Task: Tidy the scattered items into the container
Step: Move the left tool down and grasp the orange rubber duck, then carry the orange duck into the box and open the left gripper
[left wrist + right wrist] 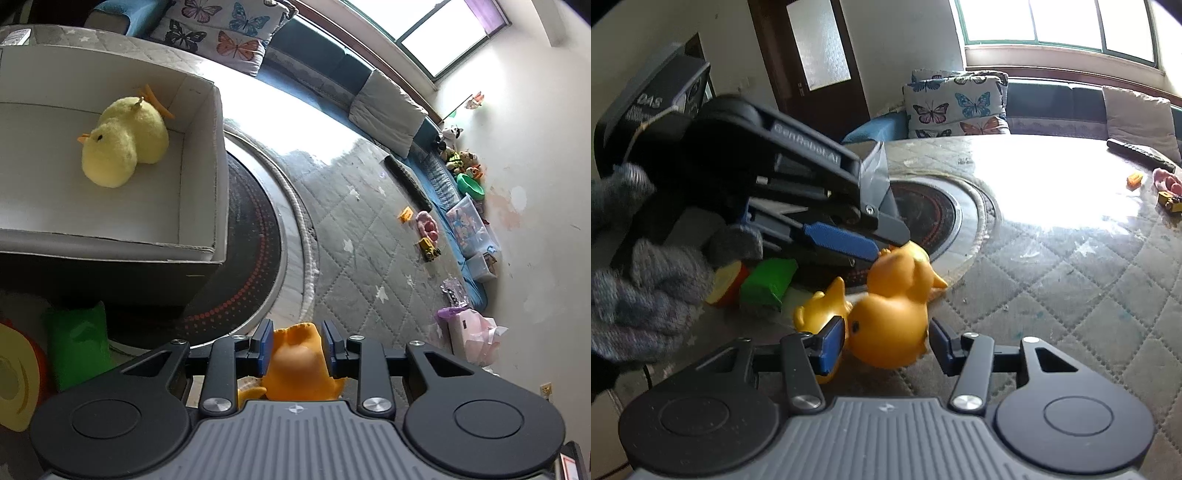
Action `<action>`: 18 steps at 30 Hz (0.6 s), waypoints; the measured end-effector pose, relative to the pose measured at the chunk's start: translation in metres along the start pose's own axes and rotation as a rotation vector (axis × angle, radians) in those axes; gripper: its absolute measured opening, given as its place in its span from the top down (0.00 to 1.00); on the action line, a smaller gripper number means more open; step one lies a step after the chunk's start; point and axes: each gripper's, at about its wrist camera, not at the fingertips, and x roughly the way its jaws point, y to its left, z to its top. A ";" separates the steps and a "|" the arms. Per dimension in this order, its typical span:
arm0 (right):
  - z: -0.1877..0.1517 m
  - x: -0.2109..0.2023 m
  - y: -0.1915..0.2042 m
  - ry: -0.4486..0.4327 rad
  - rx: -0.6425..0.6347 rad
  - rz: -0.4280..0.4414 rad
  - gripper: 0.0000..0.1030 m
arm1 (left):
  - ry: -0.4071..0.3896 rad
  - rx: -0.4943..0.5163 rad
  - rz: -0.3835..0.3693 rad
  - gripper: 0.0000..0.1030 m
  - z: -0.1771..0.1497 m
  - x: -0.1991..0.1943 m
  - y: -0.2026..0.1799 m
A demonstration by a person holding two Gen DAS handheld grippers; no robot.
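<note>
Pinching an orange rubber duck (295,363) by its tail, the left gripper (296,345) is clenched on it just in front of the grey storage box (199,243). Inside that box lies a yellow plush chick (123,142). The right gripper (886,341) stands released around the duck's head, perhaps grazing it. Beside the box sit a green block (79,345) and a smaller duck (822,308).

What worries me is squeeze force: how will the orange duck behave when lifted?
Probably light and hollow: the orange duck looks like glossy moulded toy plastic. Its smooth, rounded body could slip or squash where the left gripper clamps it. Likely not fragile, judging by that rubbery look.
</note>
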 end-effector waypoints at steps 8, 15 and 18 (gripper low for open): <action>0.004 0.011 -0.016 0.026 0.117 0.033 0.50 | 0.020 -0.005 0.003 0.69 -0.005 0.003 -0.002; 0.005 0.018 -0.015 0.046 0.113 0.020 0.53 | 0.026 0.012 -0.003 0.62 -0.007 0.008 -0.006; 0.004 0.017 -0.013 0.045 0.104 0.011 0.53 | 0.028 0.019 0.003 0.60 -0.008 0.009 -0.008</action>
